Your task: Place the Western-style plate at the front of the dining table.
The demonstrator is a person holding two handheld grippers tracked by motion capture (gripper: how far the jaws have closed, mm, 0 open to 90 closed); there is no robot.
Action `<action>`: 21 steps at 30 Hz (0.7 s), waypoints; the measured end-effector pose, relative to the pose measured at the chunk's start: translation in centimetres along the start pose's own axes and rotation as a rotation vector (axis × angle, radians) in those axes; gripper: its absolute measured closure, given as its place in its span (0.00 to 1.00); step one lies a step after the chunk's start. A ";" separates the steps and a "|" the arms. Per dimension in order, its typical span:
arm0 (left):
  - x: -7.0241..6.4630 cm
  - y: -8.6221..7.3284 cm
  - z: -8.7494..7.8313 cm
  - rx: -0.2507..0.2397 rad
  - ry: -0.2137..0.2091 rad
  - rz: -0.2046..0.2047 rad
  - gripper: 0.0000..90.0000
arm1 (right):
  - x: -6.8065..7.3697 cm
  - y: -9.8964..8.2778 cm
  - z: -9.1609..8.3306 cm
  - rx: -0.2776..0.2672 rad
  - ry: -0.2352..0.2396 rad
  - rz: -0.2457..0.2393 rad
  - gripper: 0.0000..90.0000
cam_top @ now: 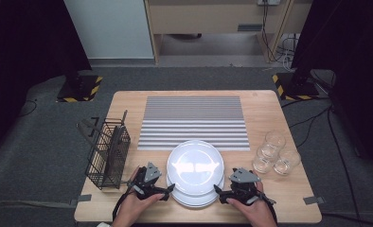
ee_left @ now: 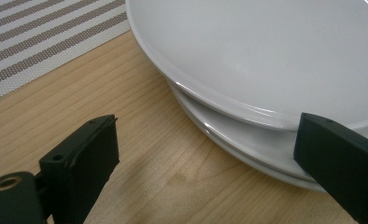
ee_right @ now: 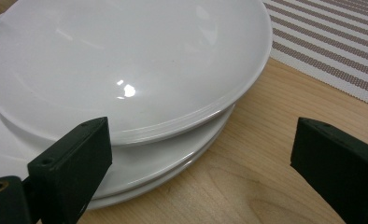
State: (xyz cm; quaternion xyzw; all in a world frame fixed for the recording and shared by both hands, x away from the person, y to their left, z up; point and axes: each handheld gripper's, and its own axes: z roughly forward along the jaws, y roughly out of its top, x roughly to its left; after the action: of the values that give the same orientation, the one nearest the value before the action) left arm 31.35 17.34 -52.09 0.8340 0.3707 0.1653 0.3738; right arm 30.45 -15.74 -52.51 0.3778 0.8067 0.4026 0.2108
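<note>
A stack of white plates (cam_top: 195,166) sits at the table's front middle, the top plate (ee_left: 275,51) (ee_right: 126,60) shifted toward the far side. My left gripper (cam_top: 168,191) is open at the stack's left front rim, one jaw over the plate edge, the other over bare wood (ee_left: 205,158). My right gripper (cam_top: 218,193) is open at the stack's right front rim (ee_right: 201,161), its left jaw against the plates and its right jaw over the table.
A striped grey placemat (cam_top: 194,122) lies behind the plates. A black wire cutlery basket (cam_top: 108,153) stands at the left edge. Three clear glasses (cam_top: 275,153) cluster at the right. Tape marks (cam_top: 314,200) sit near the front corners.
</note>
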 end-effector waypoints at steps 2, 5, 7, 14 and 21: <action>0.0 0.0 0.0 0.002 -0.005 -0.002 0.06 | -0.1 0.0 0.1 0.001 -0.006 0.005 0.06; -0.1 0.0 0.1 0.002 -0.009 0.000 0.07 | -0.1 0.1 0.3 0.006 -0.006 -0.001 0.06; -0.1 0.0 0.1 0.001 -0.012 0.002 0.07 | -0.1 0.1 0.3 0.008 -0.005 -0.001 0.06; -0.2 0.0 0.1 -0.003 -0.003 0.018 0.07 | -0.1 0.1 0.5 0.012 -0.005 -0.001 0.06; 0.0 0.0 0.4 -0.009 0.005 0.004 0.07 | -0.1 0.2 0.7 0.012 -0.002 -0.002 0.06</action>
State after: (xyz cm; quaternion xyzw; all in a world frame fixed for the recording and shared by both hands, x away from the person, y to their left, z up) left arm 31.59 17.15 -52.31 0.8327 0.3693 0.1696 0.3762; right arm 31.01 -15.42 -52.76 0.3785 0.8094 0.3970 0.2099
